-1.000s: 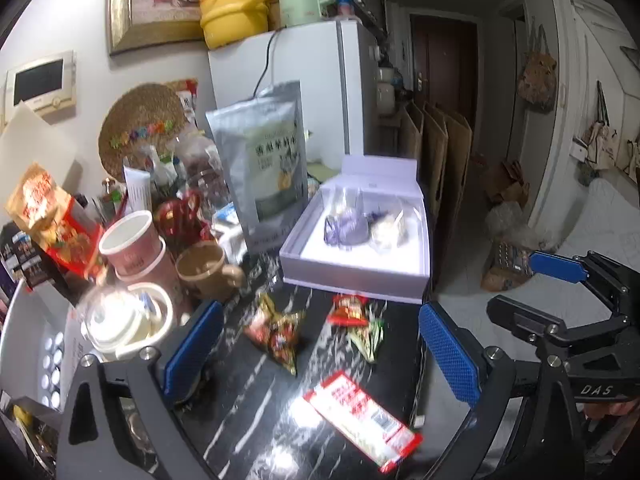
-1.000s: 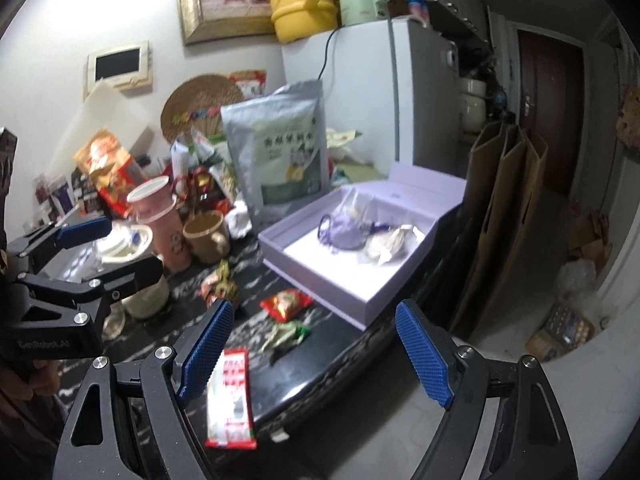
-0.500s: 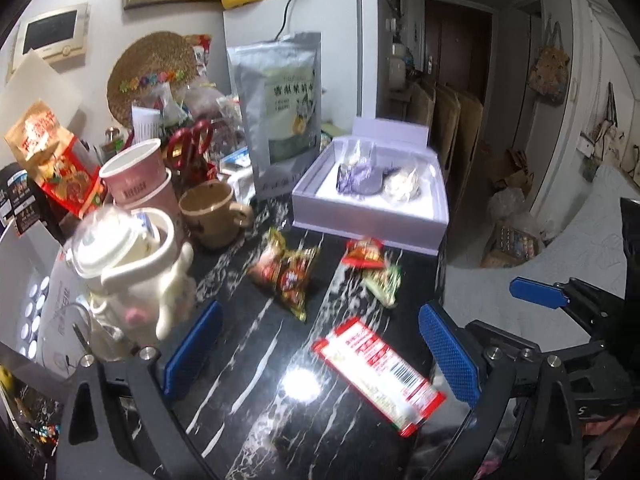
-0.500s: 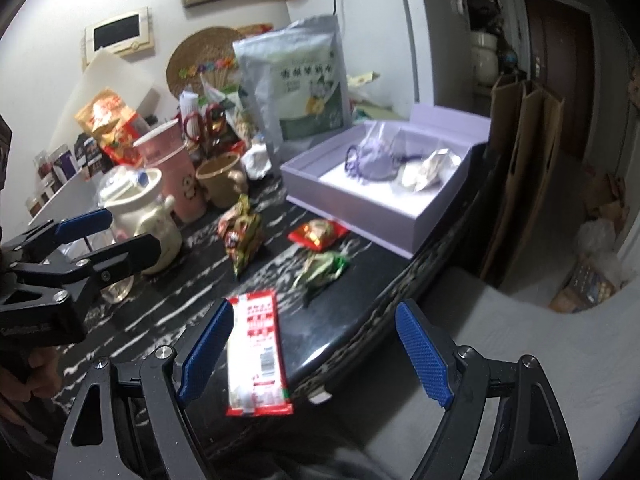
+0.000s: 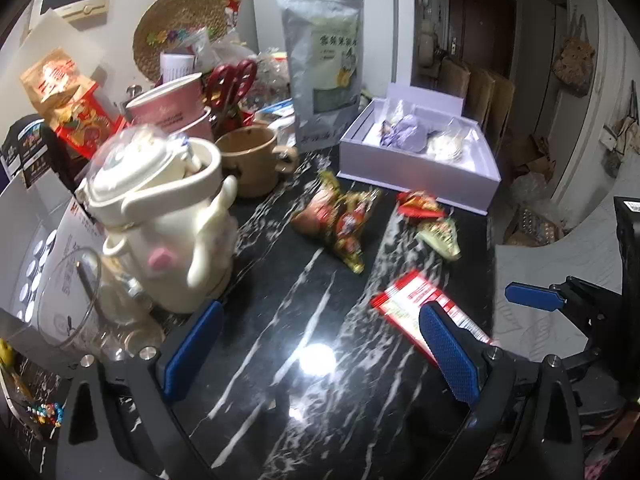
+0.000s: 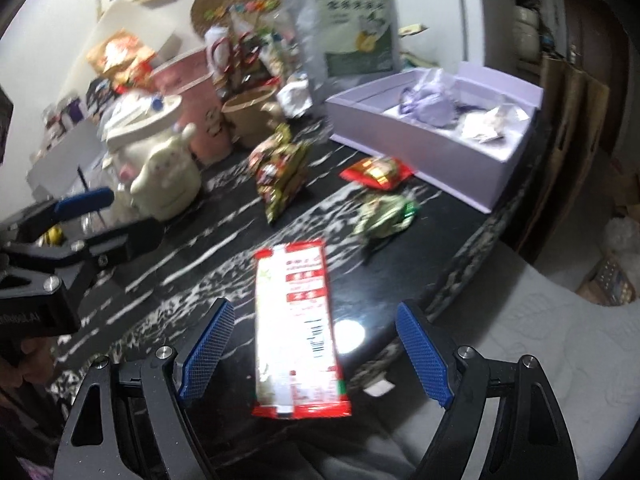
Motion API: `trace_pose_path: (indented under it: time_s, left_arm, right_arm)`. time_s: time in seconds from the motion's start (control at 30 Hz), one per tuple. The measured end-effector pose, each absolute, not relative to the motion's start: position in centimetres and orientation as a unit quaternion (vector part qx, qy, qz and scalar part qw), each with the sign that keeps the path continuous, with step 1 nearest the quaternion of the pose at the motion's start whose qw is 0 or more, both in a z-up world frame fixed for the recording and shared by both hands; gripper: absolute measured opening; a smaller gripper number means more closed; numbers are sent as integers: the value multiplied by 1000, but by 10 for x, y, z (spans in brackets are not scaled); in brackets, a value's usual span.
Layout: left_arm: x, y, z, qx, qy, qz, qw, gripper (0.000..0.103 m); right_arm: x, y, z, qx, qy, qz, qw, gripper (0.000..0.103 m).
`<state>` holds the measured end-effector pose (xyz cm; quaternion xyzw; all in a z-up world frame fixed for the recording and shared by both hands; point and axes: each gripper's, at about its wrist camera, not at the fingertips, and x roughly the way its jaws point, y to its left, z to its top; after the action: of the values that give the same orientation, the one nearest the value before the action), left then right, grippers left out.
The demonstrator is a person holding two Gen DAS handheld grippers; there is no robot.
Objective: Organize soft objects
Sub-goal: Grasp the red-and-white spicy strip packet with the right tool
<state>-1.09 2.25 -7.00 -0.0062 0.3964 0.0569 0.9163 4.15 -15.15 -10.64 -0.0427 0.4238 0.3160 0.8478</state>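
Note:
A long red and white packet (image 6: 298, 320) lies near the front edge of the black marble table (image 6: 208, 264), between the open fingers of my right gripper (image 6: 314, 352). It also shows in the left wrist view (image 5: 412, 304). Beyond it lie a green packet (image 6: 384, 212), a red packet (image 6: 376, 172) and a multicoloured snack bag (image 6: 280, 172). A lavender box (image 6: 432, 148) at the back holds a purple pouch (image 6: 428, 108) and a white pouch (image 6: 488, 124). My left gripper (image 5: 320, 352) is open and empty over the table's left part.
A cream teapot (image 5: 160, 220), pink cups (image 5: 168, 108), a brown mug (image 5: 248, 156), red scissors (image 5: 230, 84) and a tall silver bag (image 5: 324, 64) crowd the table's left and back. A glass jar (image 5: 76, 300) stands beside my left gripper. Floor and paper bags (image 5: 476, 92) lie right.
Both grippers have moved forward and lower over the table. The red and white packet now sits between my right gripper's fingers. Both stay open.

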Motion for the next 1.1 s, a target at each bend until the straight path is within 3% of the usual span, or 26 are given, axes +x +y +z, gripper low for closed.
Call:
trace_pose_path:
  time_s: [0.13, 0.43, 0.47, 0.5, 0.6, 0.87, 1.1]
  left_arm:
    - [-13, 33, -81, -15, 410, 65, 910, 100]
    - [-13, 50, -90, -52, 424, 81, 901, 100]
    - [-12, 49, -90, -52, 424, 80, 901, 100]
    - [-12, 49, -89, -52, 423, 80, 901, 100]
    - [-11, 46, -88, -50, 422, 74, 902, 100]
    - [-7, 32, -78, -14, 398, 87, 913, 100]
    - [15, 16, -74, -32, 405, 52, 912, 100]
  right_arm:
    - [39, -133, -118, -73, 429, 315, 844, 84]
    - [38, -115, -137, -103, 440, 305, 838, 71]
    - [37, -112, -137, -114, 437, 301, 840, 66]
    - [35, -110, -137, -127, 433, 297, 842, 55]
    - [35, -108, -136, -144, 418, 309, 842, 46]
    - [47, -132, -126, -61, 457, 359, 812, 44]
    - [46, -165, -95, -38, 421, 349, 836, 44]
